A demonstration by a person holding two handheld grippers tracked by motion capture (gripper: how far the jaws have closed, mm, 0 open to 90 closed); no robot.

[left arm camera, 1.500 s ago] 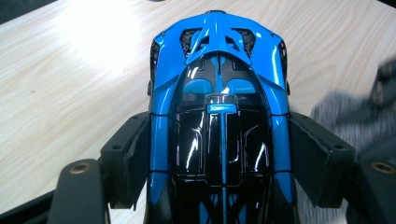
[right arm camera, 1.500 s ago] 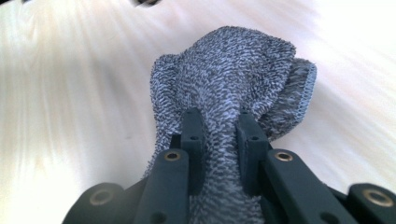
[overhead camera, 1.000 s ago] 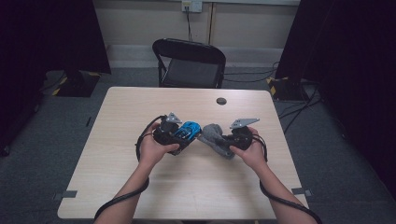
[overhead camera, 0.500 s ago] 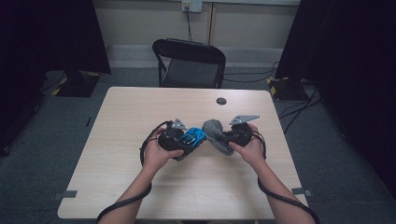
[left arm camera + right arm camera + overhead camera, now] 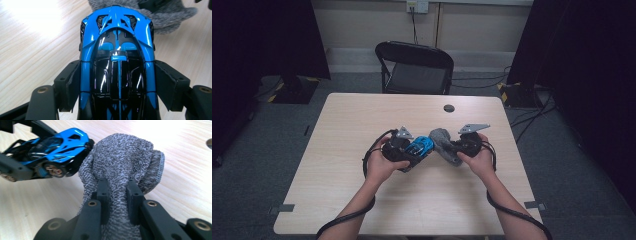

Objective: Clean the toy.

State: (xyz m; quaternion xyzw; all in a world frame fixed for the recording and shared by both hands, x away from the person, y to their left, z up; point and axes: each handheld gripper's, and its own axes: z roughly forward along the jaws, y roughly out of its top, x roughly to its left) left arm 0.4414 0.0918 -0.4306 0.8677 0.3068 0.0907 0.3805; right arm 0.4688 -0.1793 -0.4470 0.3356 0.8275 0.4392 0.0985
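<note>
A blue and black toy car (image 5: 117, 67) is clamped by its sides in my left gripper (image 5: 117, 85), held just above the table. In the high view the toy car (image 5: 420, 146) sits mid-table with the left gripper (image 5: 409, 150) behind it. My right gripper (image 5: 117, 200) is shut on a bunched grey cloth (image 5: 122, 162). The cloth (image 5: 443, 144) touches the car's front end, and the right gripper (image 5: 459, 148) holds it from the right. In the right gripper view the car (image 5: 53, 147) lies at the upper left, nose against the cloth.
The light wooden table (image 5: 362, 200) has a small round dark hole (image 5: 449, 108) near its far edge. A black folding chair (image 5: 414, 70) stands behind the table. Cables trail from both grippers toward the near edge.
The left gripper has carried the car rightward toward the cloth, and the two grippers now meet with car and cloth touching.
</note>
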